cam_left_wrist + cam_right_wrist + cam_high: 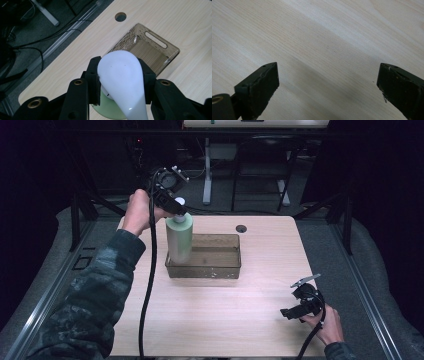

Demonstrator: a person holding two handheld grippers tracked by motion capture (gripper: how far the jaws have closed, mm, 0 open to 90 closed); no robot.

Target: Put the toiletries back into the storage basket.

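A pale green bottle (179, 237) with a white pump top (121, 75) hangs upright over the left end of a clear brown plastic bin (229, 270). My left gripper (176, 206) is shut on the bottle's white top, and its jaws press the top from both sides in the left gripper view (120, 80). The bottle's base is down at the level of the bin's left wall. My right gripper (292, 312) rests low over the bare wooden table (317, 37) at the front right, its jaws wide open with nothing between them (327, 87).
The wooden table (215, 320) has a round cable hole (241, 228) behind the bin. The bin (150, 52) has a slot handle in its end wall. Dark metal frame rails run along both sides of the table, with table legs and cables on the floor behind.
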